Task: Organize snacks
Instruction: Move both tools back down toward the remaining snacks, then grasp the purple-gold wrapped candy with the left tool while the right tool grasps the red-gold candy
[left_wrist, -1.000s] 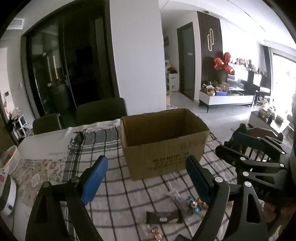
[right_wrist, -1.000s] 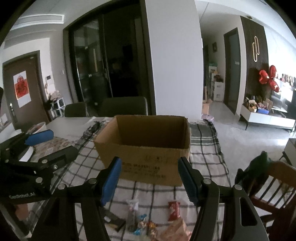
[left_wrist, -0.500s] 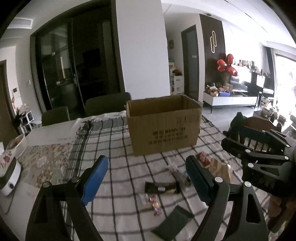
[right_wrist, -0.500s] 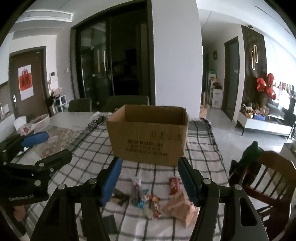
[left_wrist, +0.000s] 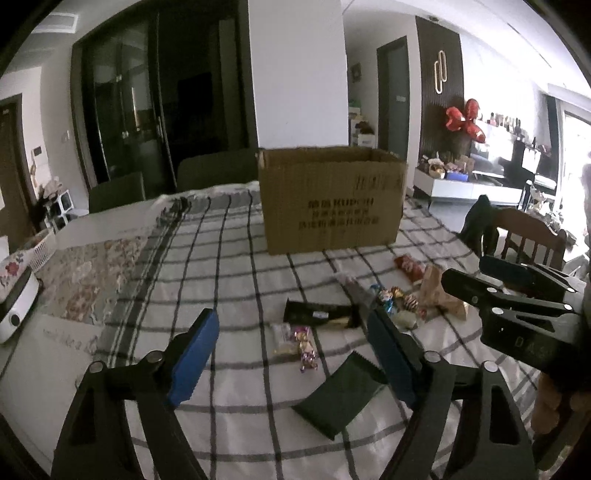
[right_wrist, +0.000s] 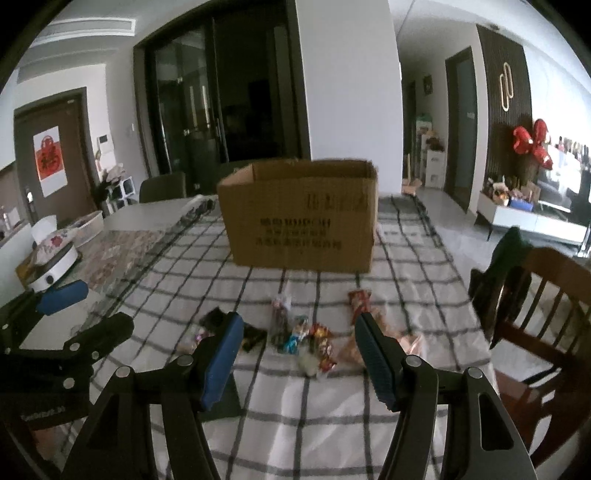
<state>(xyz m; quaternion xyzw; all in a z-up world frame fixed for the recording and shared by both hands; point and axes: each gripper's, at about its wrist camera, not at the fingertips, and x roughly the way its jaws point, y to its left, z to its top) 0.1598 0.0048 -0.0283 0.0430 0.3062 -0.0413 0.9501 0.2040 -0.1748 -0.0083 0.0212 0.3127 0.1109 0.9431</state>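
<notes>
An open cardboard box (left_wrist: 330, 197) stands on the checked tablecloth (left_wrist: 229, 258); it also shows in the right wrist view (right_wrist: 301, 218). Snacks lie in front of it: a dark green packet (left_wrist: 338, 400), a black bar (left_wrist: 319, 314), wrapped candies (left_wrist: 306, 349), a clear bag of candies (left_wrist: 384, 295), a red packet (left_wrist: 408, 266) and a tan bag (left_wrist: 439, 293). The right wrist view shows the candies (right_wrist: 314, 341), red packet (right_wrist: 359, 300) and tan bag (right_wrist: 352, 350). My left gripper (left_wrist: 291, 356) is open and empty above the near snacks. My right gripper (right_wrist: 299, 360) is open and empty above them.
A wooden chair (right_wrist: 543, 306) with dark cloth stands at the table's right side. A white appliance (right_wrist: 51, 269) and a white basket (right_wrist: 86, 229) sit on the left end. Dark chairs (left_wrist: 218, 170) stand behind the table.
Both grippers have pulled back and lowered away from the box. More of the table and more snacks have come into view. Both stay open.
</notes>
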